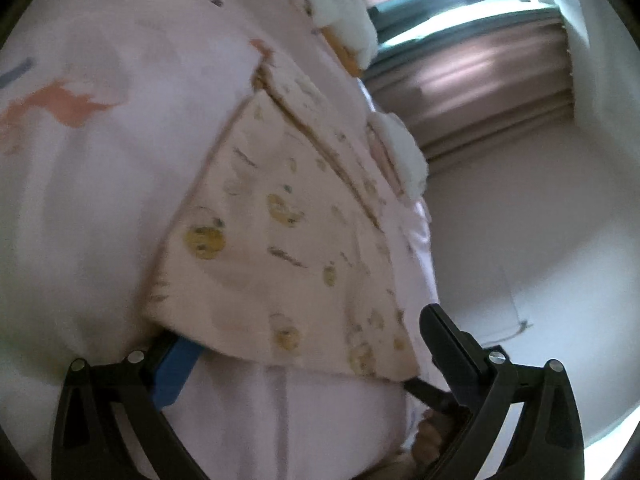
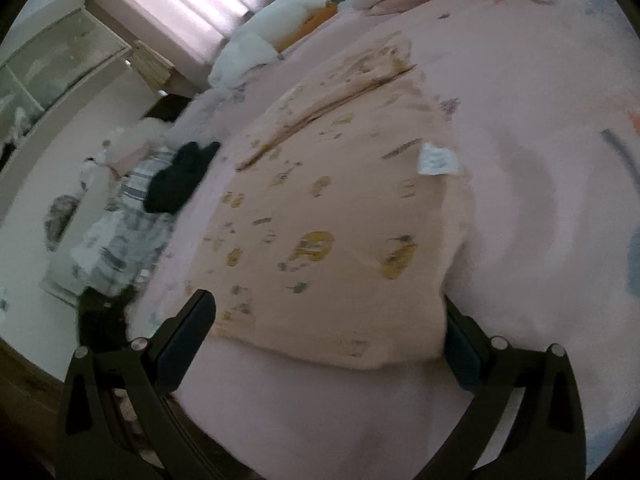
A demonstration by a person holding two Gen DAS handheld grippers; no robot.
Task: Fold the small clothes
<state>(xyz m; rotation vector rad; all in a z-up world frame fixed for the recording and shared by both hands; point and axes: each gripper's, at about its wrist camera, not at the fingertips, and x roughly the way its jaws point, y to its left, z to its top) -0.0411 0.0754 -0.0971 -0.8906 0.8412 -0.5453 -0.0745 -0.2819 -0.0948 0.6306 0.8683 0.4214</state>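
The cream printed garment (image 2: 336, 220) lies flat on the pink bedspread (image 2: 540, 208), near edge toward both tools. The left gripper (image 1: 304, 356) and right gripper (image 2: 328, 320) are spread wide, straddling that edge. Seemingly the grasp stage: next, pinch the near corners and carry them far.

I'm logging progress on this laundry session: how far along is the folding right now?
Partly done: the printed cream garment lies flat on the pink bedspread, its label showing, apparently folded at least once. In hand: both the left claw and right claw are open at its near hem, one finger of each hidden under the edge. Left: a pile of dark and striped clothes waits unfolded.
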